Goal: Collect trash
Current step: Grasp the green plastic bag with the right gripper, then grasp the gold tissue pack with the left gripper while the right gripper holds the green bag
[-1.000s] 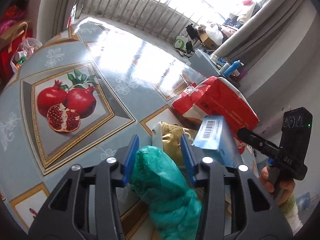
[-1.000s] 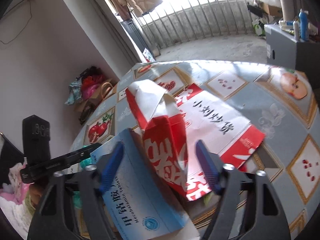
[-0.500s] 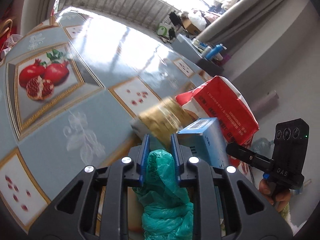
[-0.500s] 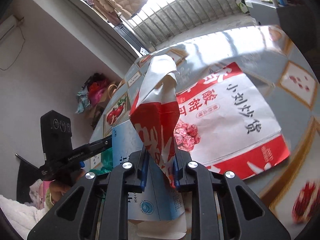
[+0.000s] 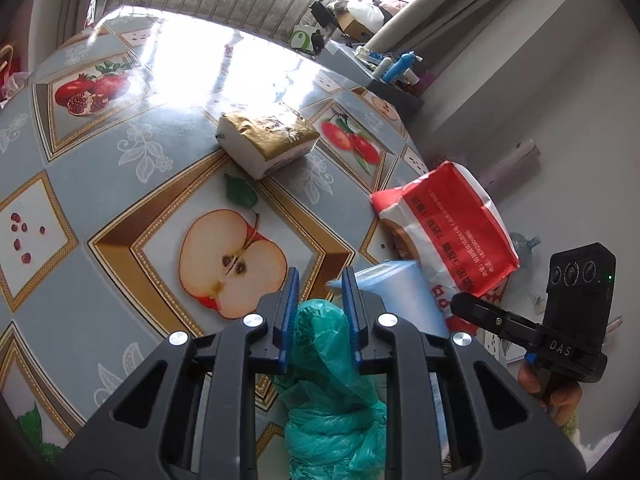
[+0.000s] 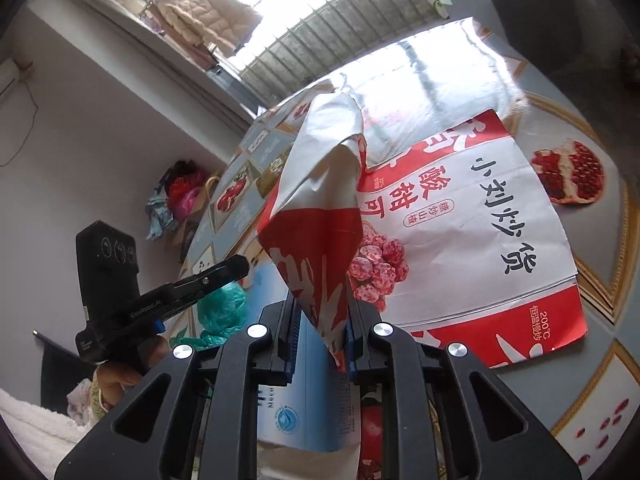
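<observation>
Left hand-held gripper (image 5: 318, 312) clamps green plastic bag (image 5: 332, 392), bag hanging below over counter (image 5: 100, 200) edge. Right hand-held gripper (image 6: 320, 332) pinches red snack bag (image 6: 460, 232) flap, bag lying flat ahead-right. Blue box (image 6: 308, 400) directly beneath right gripper, nearer it.

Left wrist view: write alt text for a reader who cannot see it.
The left gripper is shut on a crumpled green plastic bag above a fruit-patterned table. A gold tissue pack lies farther off; a red-and-white bag is on the right.
</observation>
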Demonstrator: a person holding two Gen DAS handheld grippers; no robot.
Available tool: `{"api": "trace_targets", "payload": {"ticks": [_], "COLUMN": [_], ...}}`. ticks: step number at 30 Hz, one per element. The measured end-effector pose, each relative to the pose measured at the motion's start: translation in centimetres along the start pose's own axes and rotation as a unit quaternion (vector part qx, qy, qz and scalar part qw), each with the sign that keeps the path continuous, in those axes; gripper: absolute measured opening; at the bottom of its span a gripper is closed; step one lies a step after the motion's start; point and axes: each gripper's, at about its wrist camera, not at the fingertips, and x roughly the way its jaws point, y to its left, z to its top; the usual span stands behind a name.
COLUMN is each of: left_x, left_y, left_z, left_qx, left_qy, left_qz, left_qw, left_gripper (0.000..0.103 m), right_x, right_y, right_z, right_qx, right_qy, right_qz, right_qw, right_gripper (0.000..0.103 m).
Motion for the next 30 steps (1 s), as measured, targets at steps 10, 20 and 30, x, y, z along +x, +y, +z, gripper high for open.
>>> {"api": "trace_targets", "payload": {"ticks": [10, 20, 30], "left_x": [-3.4, -5.1, -5.9], "left_y": [-0.6, -1.3, -1.1], "left_z": [0.3, 1.3, 4.3], "left_qx": [0.022, 0.049, 0.058], "left_qy": [-0.029, -0.049, -0.075], "left_qz": [0.041, 0.054, 0.056], "left_qw": [0.9985, 0.9961, 0.9939], "left_gripper": [0.036, 0.041, 0.041], "right_x": [-2.5, -4.0, -7.5], "right_y": [-1.8, -0.1, 2.3], "right_z": [-0.3, -1.1, 0.4], "right_qx": [0.019, -0.023, -0.074], "right_qy": [-0.04, -0.057, -0.114], "right_qz": [-0.037, -0.099, -0.148], "right_qw": [0.998, 0.993, 0.98], "right_gripper": [0.019, 0.062, 0.066]}}
